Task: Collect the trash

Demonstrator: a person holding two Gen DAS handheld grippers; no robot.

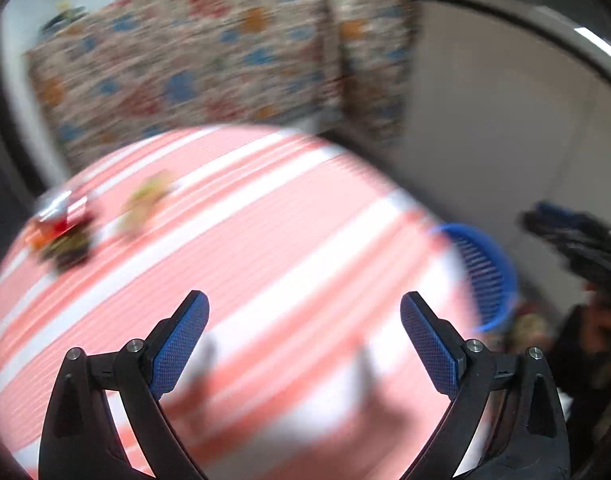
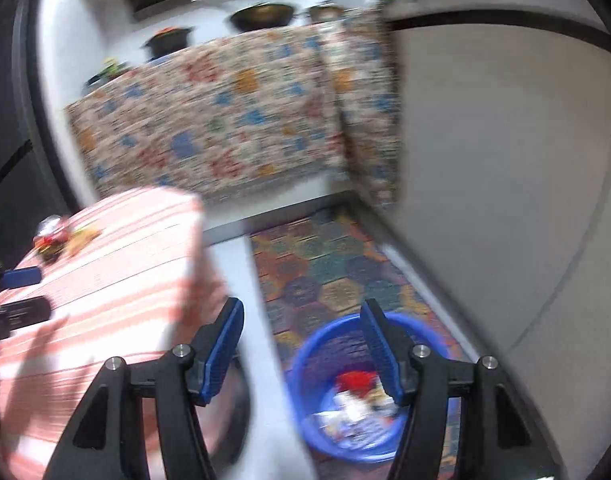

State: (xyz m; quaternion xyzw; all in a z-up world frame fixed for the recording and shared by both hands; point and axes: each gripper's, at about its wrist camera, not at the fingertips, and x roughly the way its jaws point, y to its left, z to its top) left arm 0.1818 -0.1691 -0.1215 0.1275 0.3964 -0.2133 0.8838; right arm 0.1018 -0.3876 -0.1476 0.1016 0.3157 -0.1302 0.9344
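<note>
My left gripper (image 1: 304,300) hangs open over the pink-and-white striped tablecloth (image 1: 265,220), with nothing between its blue pads. At the table's far left lie a dark and red wrapper pile (image 1: 63,232) and a yellowish wrapper (image 1: 145,204), both blurred. My right gripper (image 2: 302,305) is open and empty, off the table's right side above the floor. Below it stands a blue plastic basket (image 2: 305,360) holding red and white trash (image 2: 357,400). The basket's rim (image 1: 485,276) also shows past the table's right edge. The same wrappers (image 2: 53,240) lie at the far left.
A floral-covered piece of furniture (image 2: 225,120) stands behind the table. A colourful hexagon rug (image 2: 325,264) lies under the basket. A pale wall or panel (image 2: 505,180) closes the right side. Dark pots (image 2: 265,16) sit on a counter at the back.
</note>
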